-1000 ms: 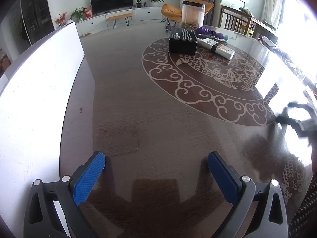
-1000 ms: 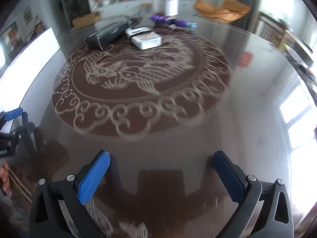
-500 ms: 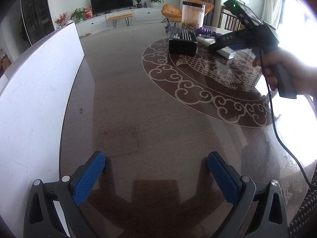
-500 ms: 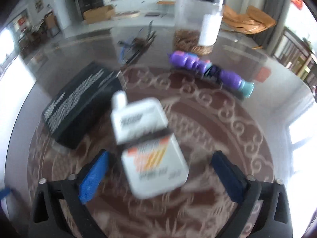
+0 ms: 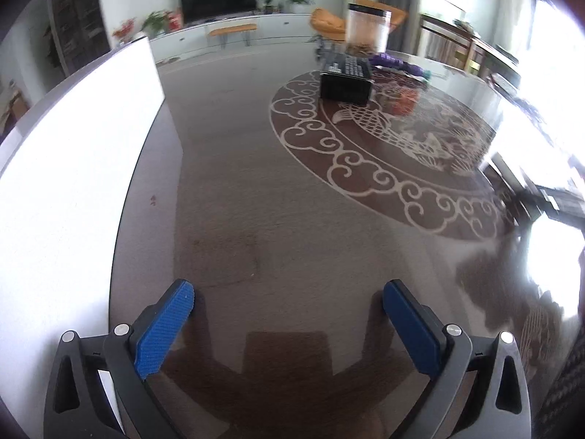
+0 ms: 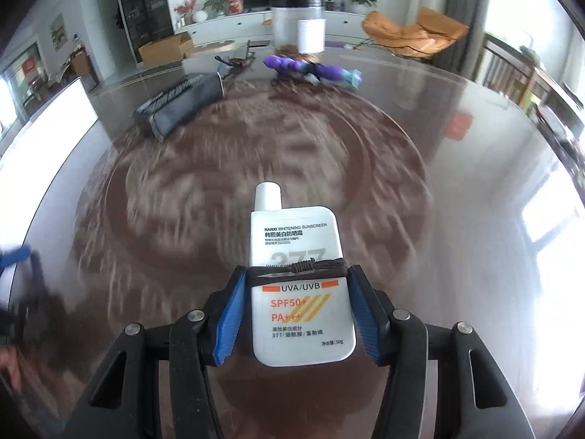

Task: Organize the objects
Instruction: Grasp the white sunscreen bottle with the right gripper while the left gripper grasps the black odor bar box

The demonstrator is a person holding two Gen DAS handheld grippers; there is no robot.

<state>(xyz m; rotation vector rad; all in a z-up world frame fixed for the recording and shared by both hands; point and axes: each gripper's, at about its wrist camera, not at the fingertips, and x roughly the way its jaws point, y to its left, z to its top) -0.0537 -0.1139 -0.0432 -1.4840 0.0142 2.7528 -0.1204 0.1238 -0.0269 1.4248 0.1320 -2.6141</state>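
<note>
A white sunscreen bottle (image 6: 292, 226) with orange print and a black cord around its middle sits between the blue pads of my right gripper (image 6: 298, 273). The jaws are closing and the pads press on the bottle's two sides, cap pointing away from me. It is held above the patterned centre of the dark round table (image 6: 457, 219). In the left wrist view my left gripper (image 5: 289, 292) stands open low over the table's near part, with nothing between its fingers.
At the far side lie a black box (image 6: 179, 104), a purple toy (image 6: 310, 69) and a clear jar (image 6: 296, 23). A white board (image 5: 65, 183) runs along the table's left edge. The blurred right gripper shows at the right edge (image 5: 541, 201) of the left wrist view.
My right gripper went out to the far objects, closed on the sunscreen bottle and drew back with it toward the near side. The left gripper stayed where it was, open.
</note>
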